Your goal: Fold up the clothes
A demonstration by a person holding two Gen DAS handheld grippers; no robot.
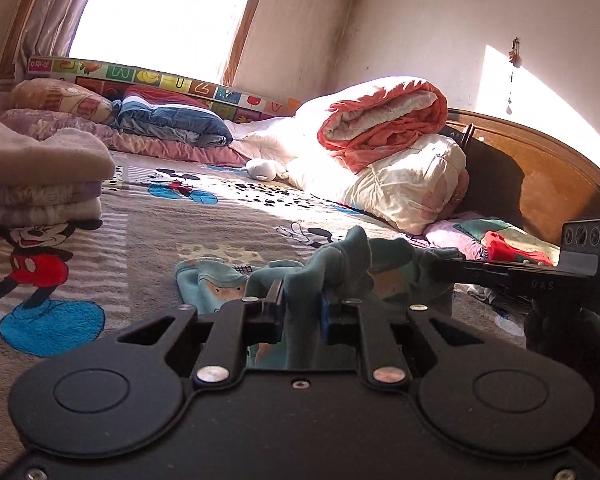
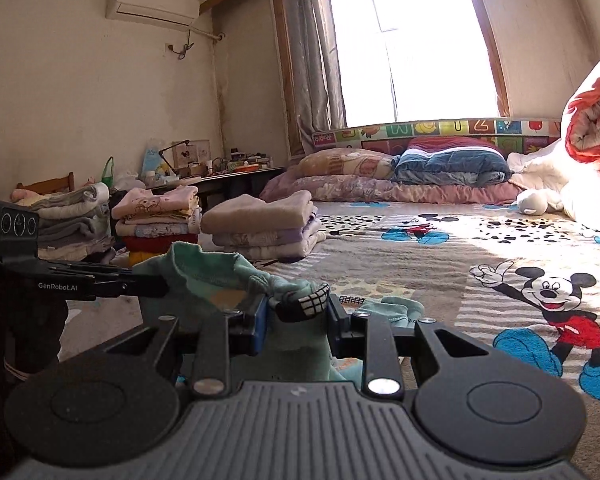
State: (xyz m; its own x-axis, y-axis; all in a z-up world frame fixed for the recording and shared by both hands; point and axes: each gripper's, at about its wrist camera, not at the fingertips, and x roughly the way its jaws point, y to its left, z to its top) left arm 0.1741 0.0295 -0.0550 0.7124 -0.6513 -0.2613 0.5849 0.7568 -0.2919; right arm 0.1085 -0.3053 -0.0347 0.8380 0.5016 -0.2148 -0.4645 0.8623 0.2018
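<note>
left wrist view: the left gripper (image 1: 302,306) is clamped on a bunched teal garment (image 1: 340,264) lying on the bed (image 1: 160,232). right wrist view: the right gripper (image 2: 296,316) pinches the same garment, apparently a dark printed edge, near the folded stack (image 2: 260,224).

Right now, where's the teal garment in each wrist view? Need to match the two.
Left wrist: teal garment bottom centre, bunched between the left gripper fingers, the rest spread on the bed behind.
Right wrist: teal garment lower centre-left, clamped in the right gripper.
Shared landmark: the blue folded blanket on the pillows under the window.
</note>
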